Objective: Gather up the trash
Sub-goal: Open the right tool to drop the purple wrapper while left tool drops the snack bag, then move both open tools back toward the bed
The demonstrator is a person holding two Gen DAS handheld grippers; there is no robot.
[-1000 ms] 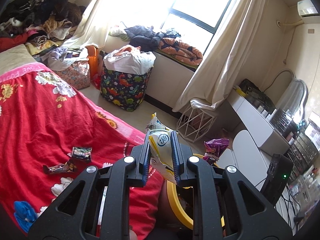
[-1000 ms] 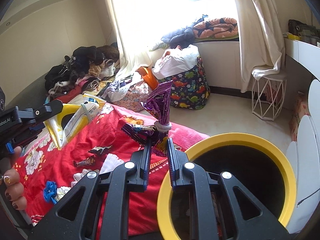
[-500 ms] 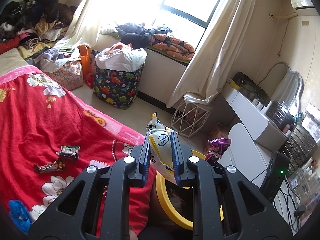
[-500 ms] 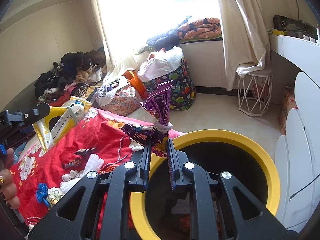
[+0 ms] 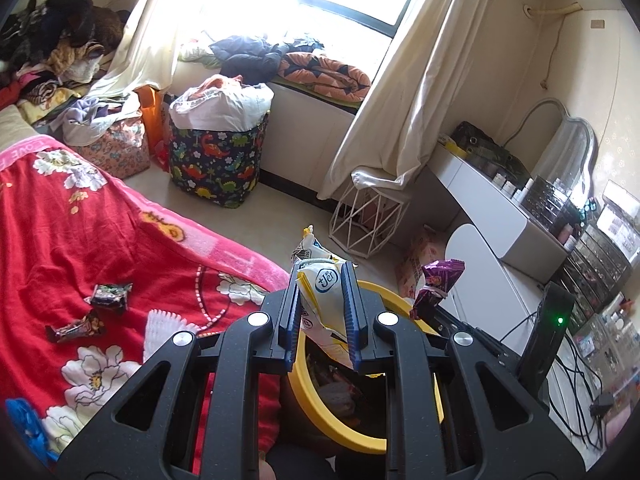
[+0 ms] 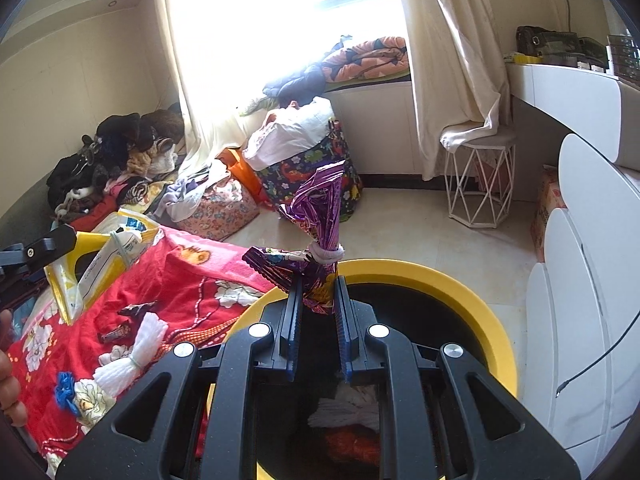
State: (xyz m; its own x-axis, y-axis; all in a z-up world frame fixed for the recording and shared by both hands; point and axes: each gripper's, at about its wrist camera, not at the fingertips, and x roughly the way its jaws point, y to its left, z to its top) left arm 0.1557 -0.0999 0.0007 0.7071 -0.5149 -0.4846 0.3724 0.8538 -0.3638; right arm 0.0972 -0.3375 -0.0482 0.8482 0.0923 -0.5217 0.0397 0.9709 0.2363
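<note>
My left gripper [image 5: 323,312] is shut on a yellow and white snack bag [image 5: 320,288], held over the near rim of the yellow-rimmed trash bin [image 5: 316,408]. My right gripper [image 6: 318,312] is shut on a crumpled purple foil wrapper [image 6: 320,216], held over the bin's opening [image 6: 460,292]. The bin holds white and orange trash. The purple wrapper also shows in the left wrist view [image 5: 438,284], the yellow bag in the right wrist view [image 6: 100,256]. Two dark candy wrappers [image 5: 110,294] [image 5: 74,328] and a white tissue [image 6: 132,356] lie on the red blanket.
The red flowered bed [image 5: 80,240] lies left of the bin. A dinosaur-print laundry basket [image 5: 216,160] and a white wire stool [image 5: 368,216] stand on the floor by the window. A white desk and chair [image 6: 580,280] stand at the right, with cables and a black box.
Both grippers have moved toward and over the bin, each holding its wrapper. The bin rim now fills more of both views.
</note>
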